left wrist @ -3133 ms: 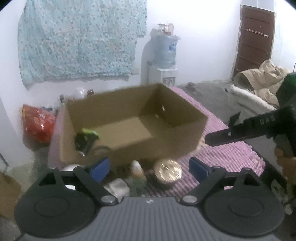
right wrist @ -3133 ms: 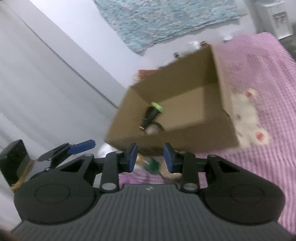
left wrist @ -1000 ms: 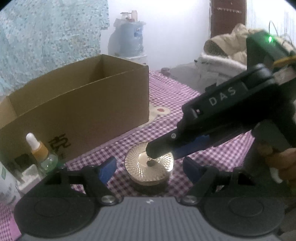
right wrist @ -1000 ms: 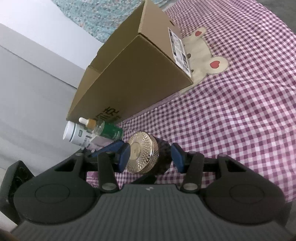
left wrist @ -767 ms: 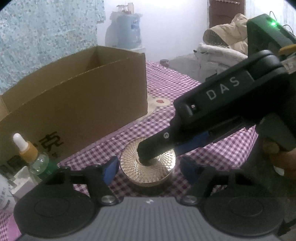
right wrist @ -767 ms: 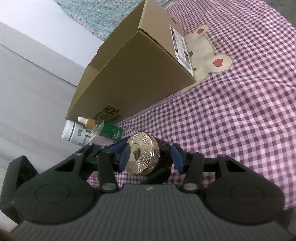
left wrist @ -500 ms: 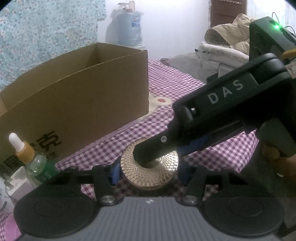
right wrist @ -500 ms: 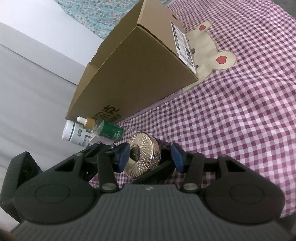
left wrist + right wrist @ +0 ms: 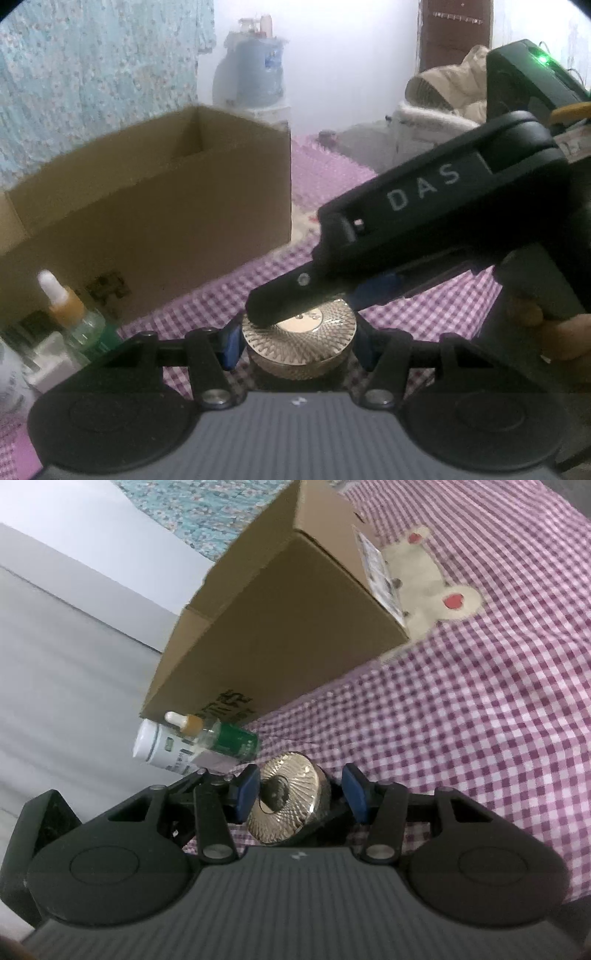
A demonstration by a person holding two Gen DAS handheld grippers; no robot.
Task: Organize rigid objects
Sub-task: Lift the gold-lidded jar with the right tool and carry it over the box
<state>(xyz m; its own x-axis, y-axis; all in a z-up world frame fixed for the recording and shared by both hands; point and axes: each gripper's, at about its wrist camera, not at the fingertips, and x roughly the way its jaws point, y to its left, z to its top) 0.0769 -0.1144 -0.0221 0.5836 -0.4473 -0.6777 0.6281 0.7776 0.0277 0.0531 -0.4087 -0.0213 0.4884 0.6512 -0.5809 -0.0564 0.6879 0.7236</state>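
A round jar with a ribbed gold lid [image 9: 299, 341] stands on the purple checked cloth [image 9: 480, 720] in front of the open cardboard box [image 9: 147, 206]. My left gripper [image 9: 297, 341] is shut on the jar, its blue pads touching the lid's sides. My right gripper [image 9: 301, 794] is open around the same jar [image 9: 288, 797] from the right side, with a gap at each pad. One of its black fingers [image 9: 291, 295] lies over the lid in the left wrist view.
A dropper bottle [image 9: 68, 314] with an amber collar, a green bottle [image 9: 232, 740] and a white tub [image 9: 155, 749] stand close to the jar's left, by the box's near wall. A water dispenser [image 9: 255, 85] and a brown door [image 9: 456, 37] are at the back.
My left gripper has moved in and closed its pads onto the jar's lid. My right gripper has stayed open around the jar, its finger now resting lower over the lid.
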